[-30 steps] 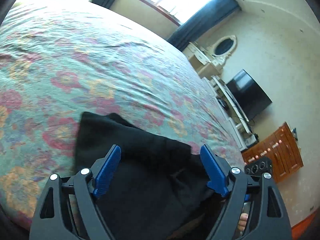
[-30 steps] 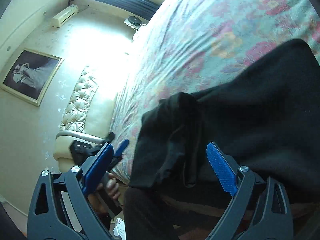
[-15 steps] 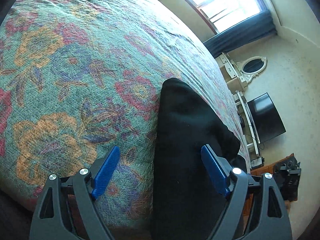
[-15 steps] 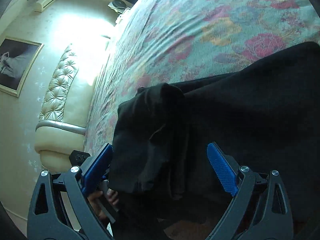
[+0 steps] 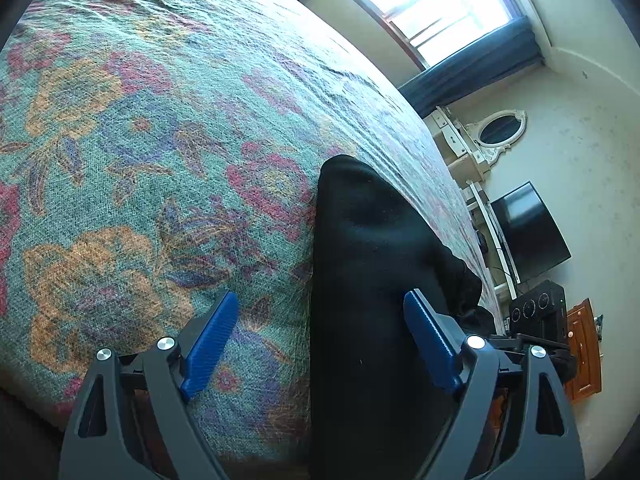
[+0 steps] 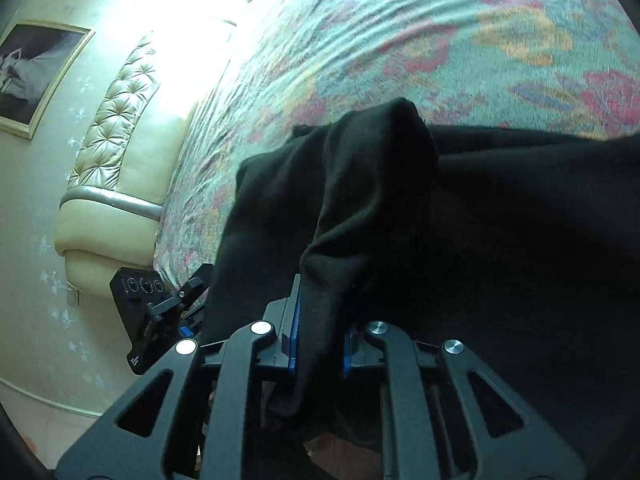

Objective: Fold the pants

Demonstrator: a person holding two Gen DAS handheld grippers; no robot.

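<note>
Black pants [image 6: 500,220] pinched by right tool [image 6: 318,344], left tool [image 5: 320,340] agape

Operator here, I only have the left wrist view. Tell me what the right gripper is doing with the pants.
Observer: The right gripper has its jaws shut on a bunched fold of the black pants at the bed's near edge.
Operator: Report where that fold lies relative to the rest of the fabric.
Observer: It rises as a ridge from the jaws, beside the flatter stretch of pants lying to its right on the floral bedspread.
Operator: Name what is on the far side of the bed over there.
Observer: A cream tufted headboard stands at one end of the bed, with a framed picture on the wall near it.
</note>
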